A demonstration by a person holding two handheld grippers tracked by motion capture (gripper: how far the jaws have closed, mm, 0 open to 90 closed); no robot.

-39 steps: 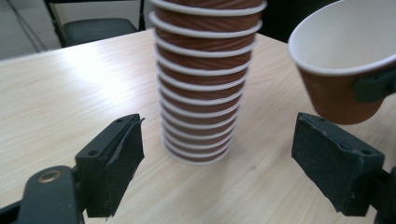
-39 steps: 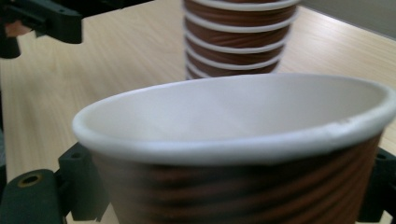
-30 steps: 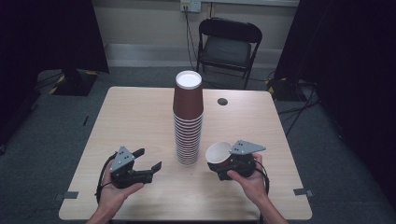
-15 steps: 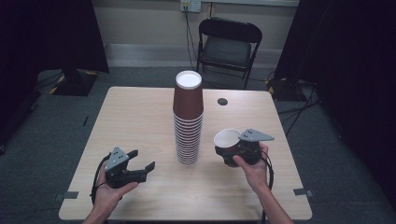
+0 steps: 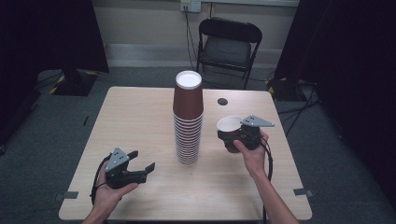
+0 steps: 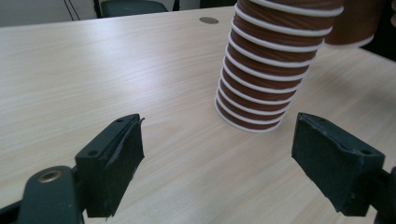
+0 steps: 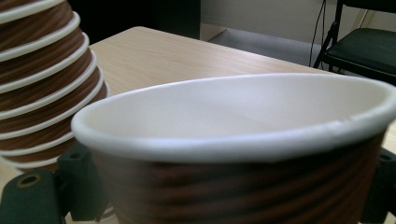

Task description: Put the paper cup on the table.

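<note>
Brown cups (image 5: 187, 122), white rims; pale wood table (image 5: 130, 121); black chair (image 5: 228, 46).

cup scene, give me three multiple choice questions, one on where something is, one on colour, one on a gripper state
1. Where is the single cup relative to the cup stack?
A. to its right, in the right gripper
B. on top of it
C. on the chair

2. What colour is the inside of the single cup?
A. brown
B. white
C. black

3. How is the left gripper?
A. shut on a cup
B. shut on nothing
C. open, holding nothing

Answers:
1. A, the high view shows the cup between the right gripper's jaws, right of the stack.
2. B, the right gripper view shows a white interior and rim with a brown outside.
3. C, the left gripper view shows its jaws wide apart over bare table.
</note>
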